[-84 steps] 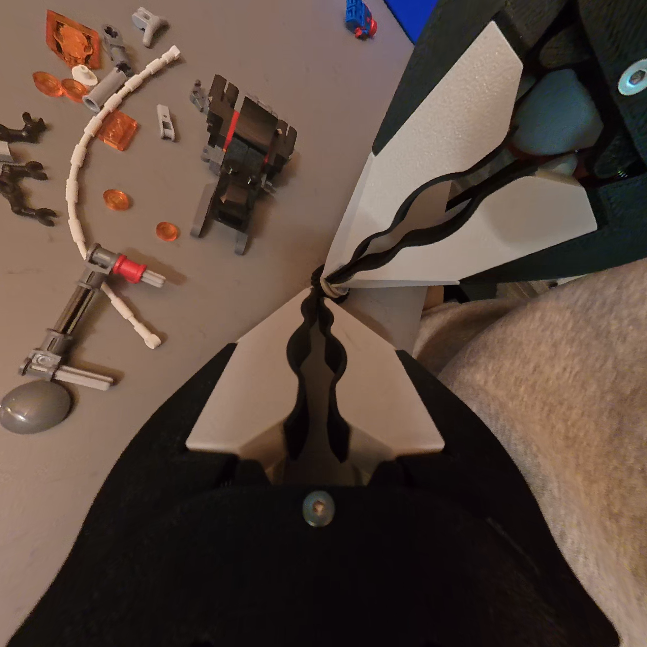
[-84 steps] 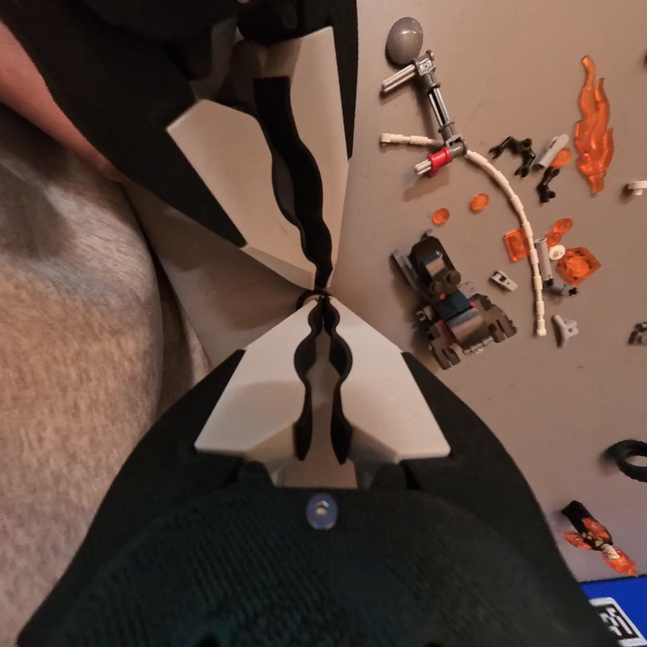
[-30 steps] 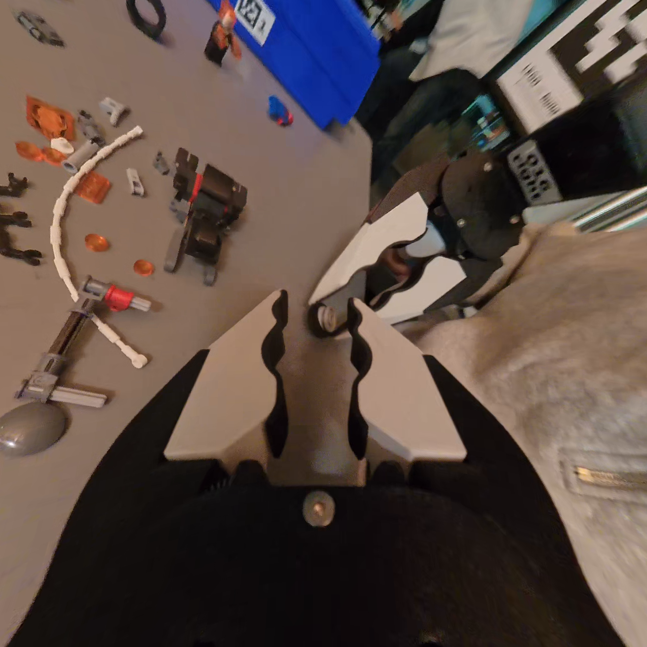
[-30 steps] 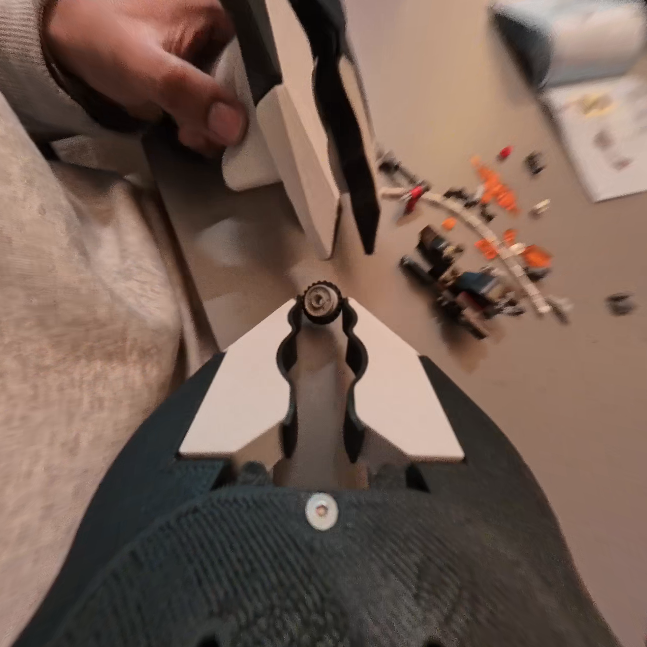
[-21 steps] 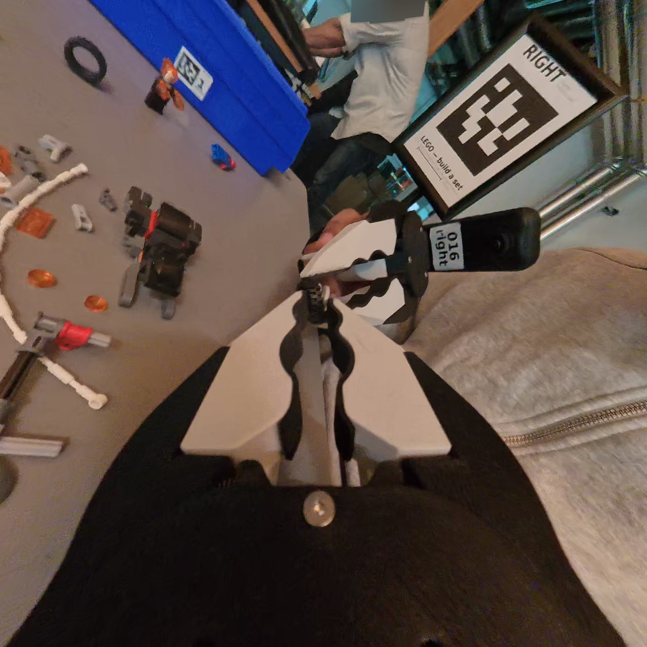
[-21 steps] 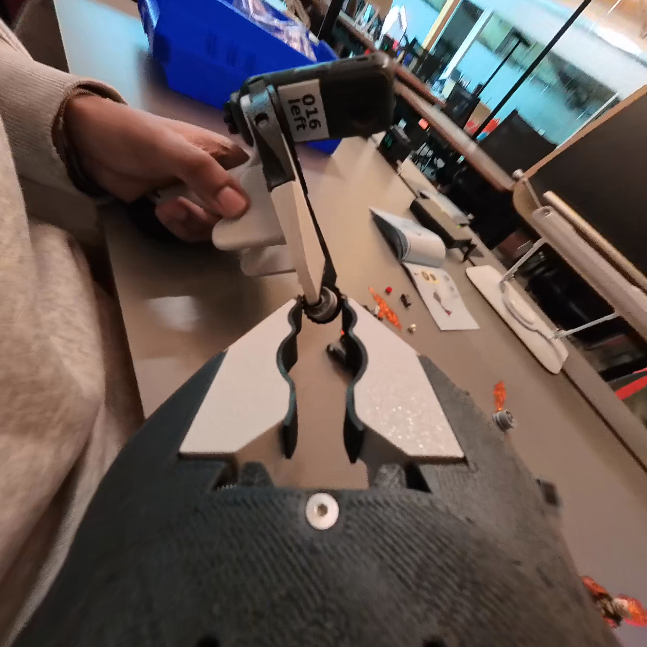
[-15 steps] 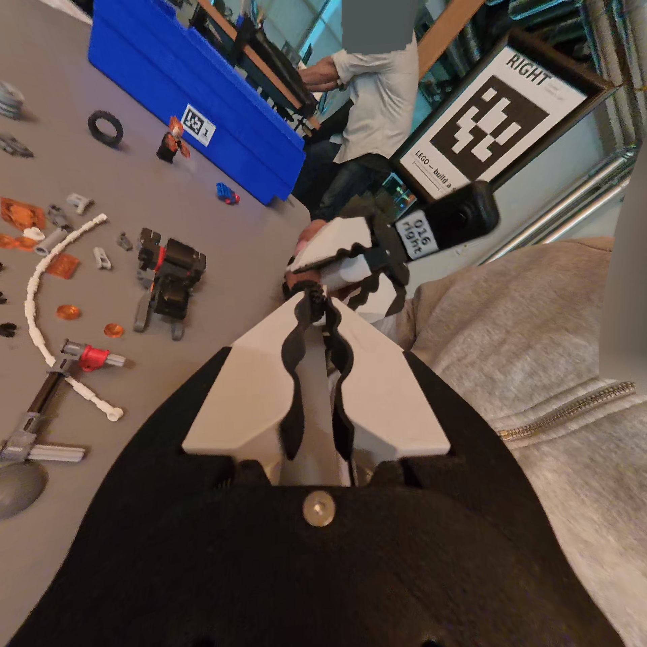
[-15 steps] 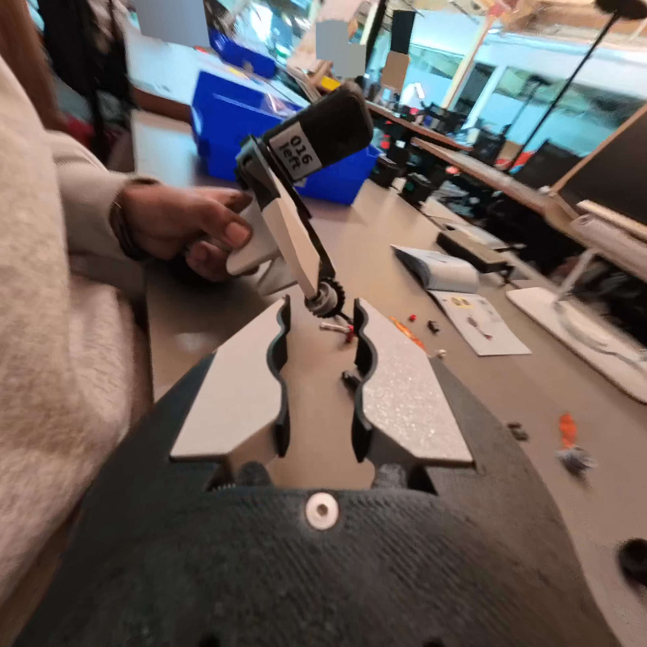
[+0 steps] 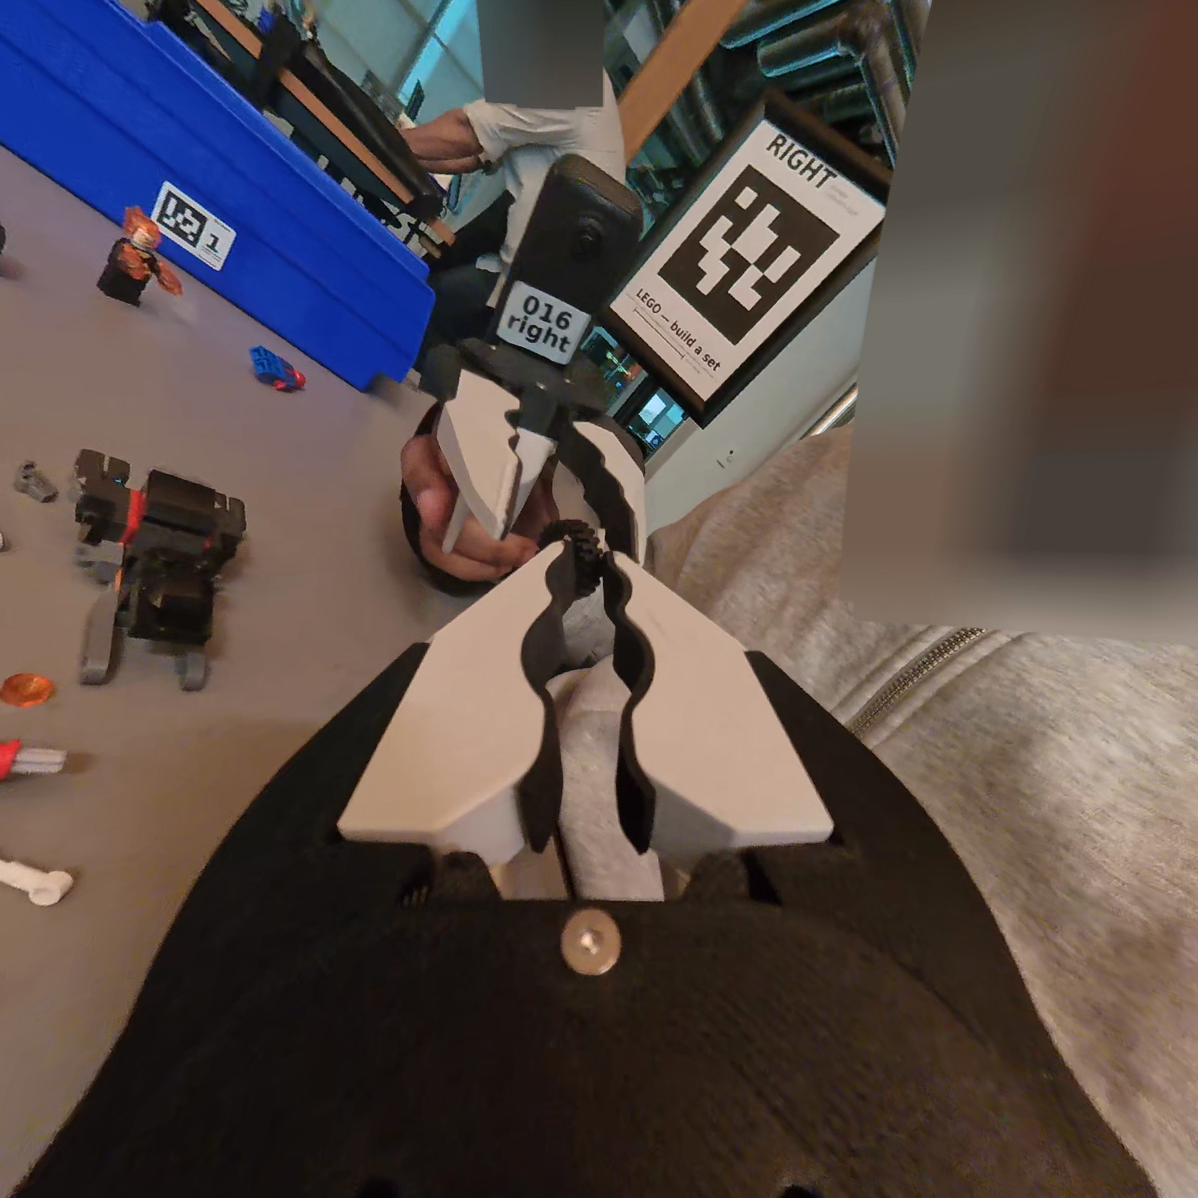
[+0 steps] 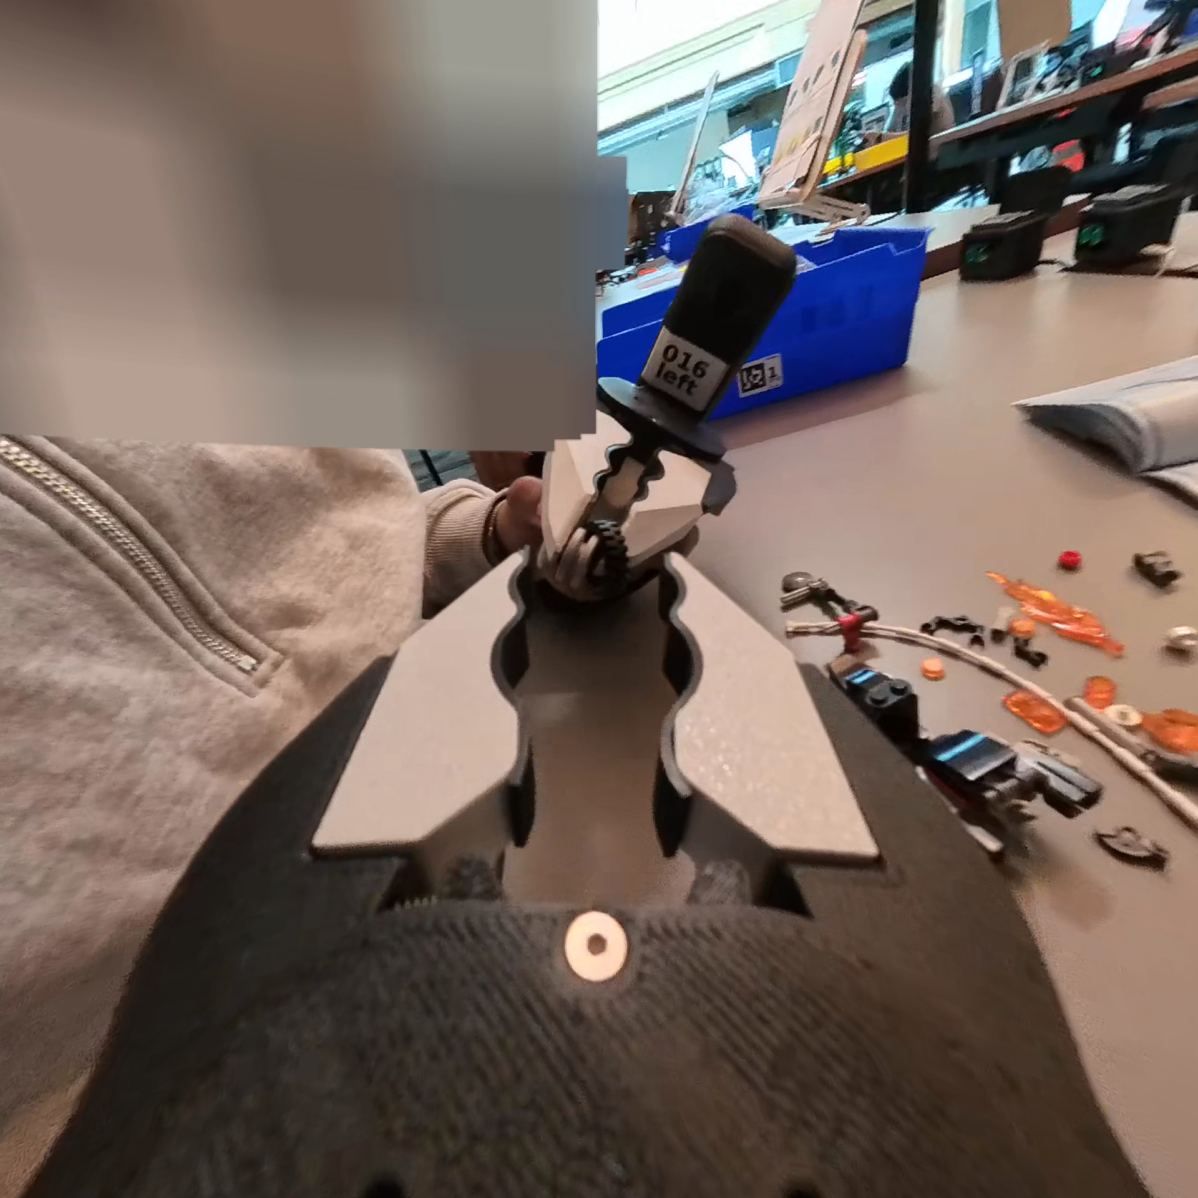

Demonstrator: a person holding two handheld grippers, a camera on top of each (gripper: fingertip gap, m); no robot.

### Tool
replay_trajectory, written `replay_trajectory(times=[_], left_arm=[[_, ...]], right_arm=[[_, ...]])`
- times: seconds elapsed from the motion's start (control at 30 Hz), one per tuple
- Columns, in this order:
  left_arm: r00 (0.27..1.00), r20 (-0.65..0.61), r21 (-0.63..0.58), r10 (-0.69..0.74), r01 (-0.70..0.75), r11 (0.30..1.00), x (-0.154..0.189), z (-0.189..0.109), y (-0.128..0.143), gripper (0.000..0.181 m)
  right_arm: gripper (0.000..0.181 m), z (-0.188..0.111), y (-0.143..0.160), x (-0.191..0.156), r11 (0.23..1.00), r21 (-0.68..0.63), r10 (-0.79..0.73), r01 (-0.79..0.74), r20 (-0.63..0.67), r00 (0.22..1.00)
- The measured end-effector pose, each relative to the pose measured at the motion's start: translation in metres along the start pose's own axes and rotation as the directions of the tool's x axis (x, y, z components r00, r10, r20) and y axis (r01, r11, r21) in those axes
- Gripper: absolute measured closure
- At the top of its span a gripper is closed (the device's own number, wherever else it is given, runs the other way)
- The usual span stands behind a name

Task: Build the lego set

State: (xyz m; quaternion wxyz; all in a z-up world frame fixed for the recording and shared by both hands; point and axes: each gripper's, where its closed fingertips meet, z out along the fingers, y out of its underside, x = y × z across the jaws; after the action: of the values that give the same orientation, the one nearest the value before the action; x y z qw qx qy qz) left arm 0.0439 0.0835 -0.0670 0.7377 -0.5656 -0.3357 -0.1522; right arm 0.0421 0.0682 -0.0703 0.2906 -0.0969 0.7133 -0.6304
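Note:
My left gripper (image 9: 583, 569) is shut on a small black toothed wheel (image 9: 581, 550) with a light grey hub, held in the air in front of the person's grey hoodie. In the right wrist view the same wheel (image 10: 609, 543) sits in the left gripper's tips (image 10: 599, 551). My right gripper (image 10: 593, 574) is open and empty, its tips on either side of the wheel but not closed on it. One of its white fingers (image 9: 483, 467) shows in the left wrist view. The part-built black model (image 9: 155, 570) lies on the grey table; it also shows in the right wrist view (image 10: 959, 752).
Loose parts lie on the table (image 10: 907, 518): a white ribbed hose (image 10: 972, 661), orange flame pieces (image 10: 1050, 616), an orange round tile (image 9: 26, 687), a minifigure (image 9: 133, 256). A blue bin (image 9: 194, 162) stands behind, an open booklet (image 10: 1134, 421) at the far right. Both grippers' tips are close together, under 4 cm apart.
The wheel passed from my right gripper to my left: the left shut on it, then the right opened. Both grippers rose and tilted up off the table.

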Motion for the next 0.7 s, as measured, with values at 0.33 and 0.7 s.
replay_trajectory(times=[0.33,0.7], left_arm=[[1.0,-0.026,-0.007,0.007,-0.007,1.0,0.0049,0.0022,0.0014,0.176],[1.0,0.016,-0.001,0.015,-0.015,1.0,-0.0016,0.0002,0.0012,0.175]], right_arm=[[0.168,-0.0022,-0.0023,-0.0086,0.999,0.022,0.039,-0.04,0.07,0.997],[0.17,-0.0025,0.0008,-0.0017,1.0,0.002,0.005,-0.005,-0.012,1.0]])
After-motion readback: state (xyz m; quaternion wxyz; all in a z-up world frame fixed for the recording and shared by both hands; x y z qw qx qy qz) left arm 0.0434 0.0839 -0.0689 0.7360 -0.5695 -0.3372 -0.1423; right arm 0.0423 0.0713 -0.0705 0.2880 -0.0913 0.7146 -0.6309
